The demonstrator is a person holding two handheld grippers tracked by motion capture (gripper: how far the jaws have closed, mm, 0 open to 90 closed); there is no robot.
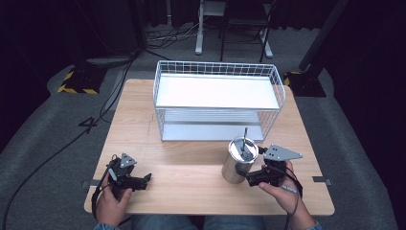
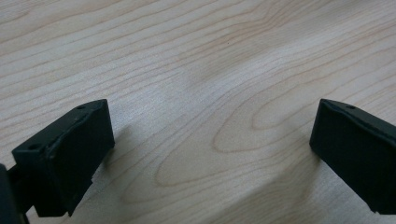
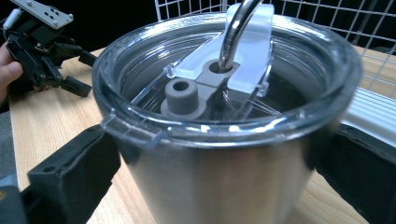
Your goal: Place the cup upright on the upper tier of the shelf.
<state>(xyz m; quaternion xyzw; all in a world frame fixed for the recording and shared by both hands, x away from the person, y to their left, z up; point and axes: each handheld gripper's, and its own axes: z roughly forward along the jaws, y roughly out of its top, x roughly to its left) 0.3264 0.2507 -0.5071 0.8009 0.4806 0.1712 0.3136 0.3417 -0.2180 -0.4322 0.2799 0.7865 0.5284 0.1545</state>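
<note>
A stainless steel tumbler (image 1: 236, 168) with a clear lid and a metal straw (image 1: 245, 138) stands upright on the wooden table (image 1: 191, 191), right of centre and just in front of the wire rack. My right gripper (image 1: 249, 177) reaches it from the right. In the right gripper view its black jaws press both sides of the tumbler (image 3: 210, 186) below the lid rim, and the straw (image 3: 236, 32) rises through the lid. My left gripper (image 1: 146, 178) rests near the front left of the table, open over bare wood (image 2: 212, 149).
A white wire rack (image 1: 218, 91) with two shelves stands at the back middle of the table, its mesh (image 3: 327, 14) close behind the tumbler. Cables and a chair base lie on the grey floor beyond. The left hand's gripper (image 3: 44, 39) appears far off in the right gripper view.
</note>
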